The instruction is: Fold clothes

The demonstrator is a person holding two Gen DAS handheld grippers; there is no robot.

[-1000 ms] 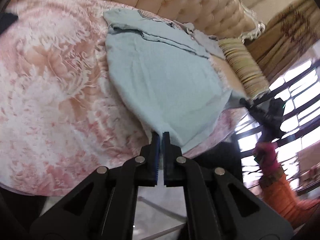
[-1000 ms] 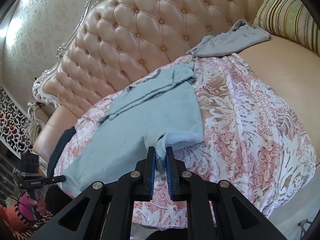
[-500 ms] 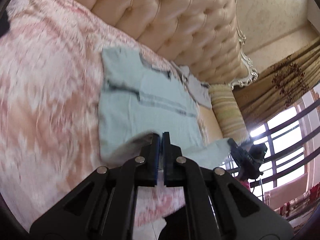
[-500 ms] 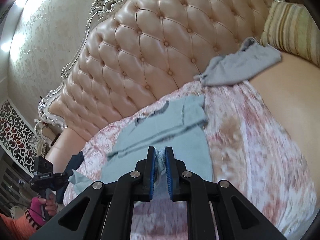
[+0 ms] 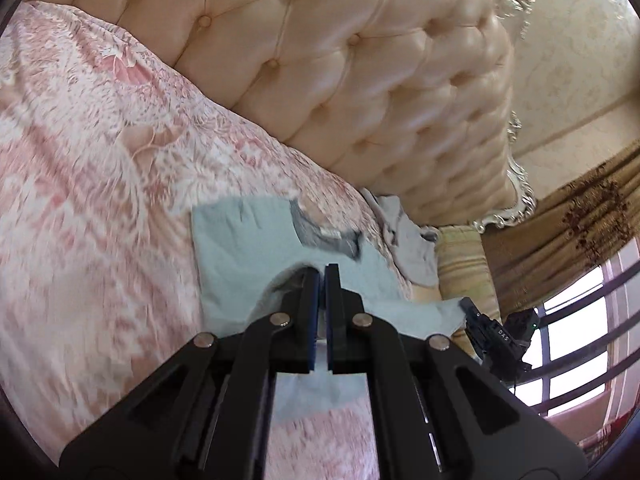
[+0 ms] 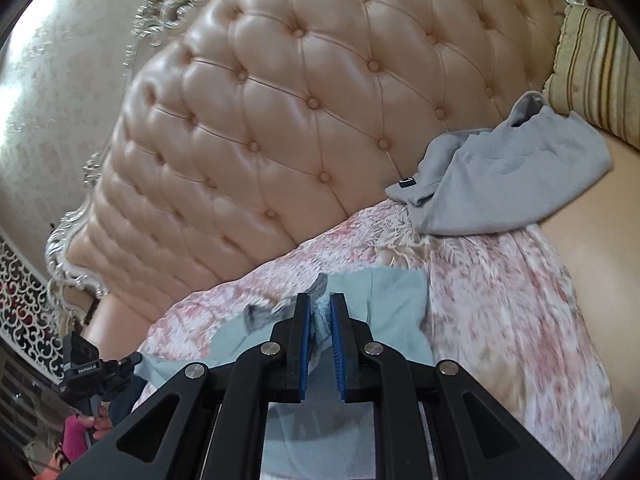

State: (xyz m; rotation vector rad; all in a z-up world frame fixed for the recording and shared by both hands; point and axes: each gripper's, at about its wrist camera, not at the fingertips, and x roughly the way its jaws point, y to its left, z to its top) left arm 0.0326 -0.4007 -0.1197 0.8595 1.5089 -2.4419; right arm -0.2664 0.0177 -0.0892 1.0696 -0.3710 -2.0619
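A light blue shirt (image 5: 240,256) lies on the pink floral bedspread (image 5: 80,160), with its grey collar toward the headboard. My left gripper (image 5: 322,270) is shut on one corner of the shirt's hem and holds it over the upper part of the shirt. In the right wrist view my right gripper (image 6: 320,298) is shut on a bunched fold of the same shirt (image 6: 396,300), just short of the collar. The cloth doubles over under both grippers. The stretch of hem between them is partly hidden by the fingers.
The tufted peach headboard (image 6: 280,120) rises close behind the shirt. A grey garment (image 6: 504,184) lies bunched at the bedspread's edge beside a striped pillow (image 6: 592,72). A window with bars (image 5: 580,340) and a curtain stand to the right in the left wrist view.
Both grippers have carried the shirt's hem up the bed toward the collar and headboard. The flat shirt is now doubled over on itself. Both stayed shut.
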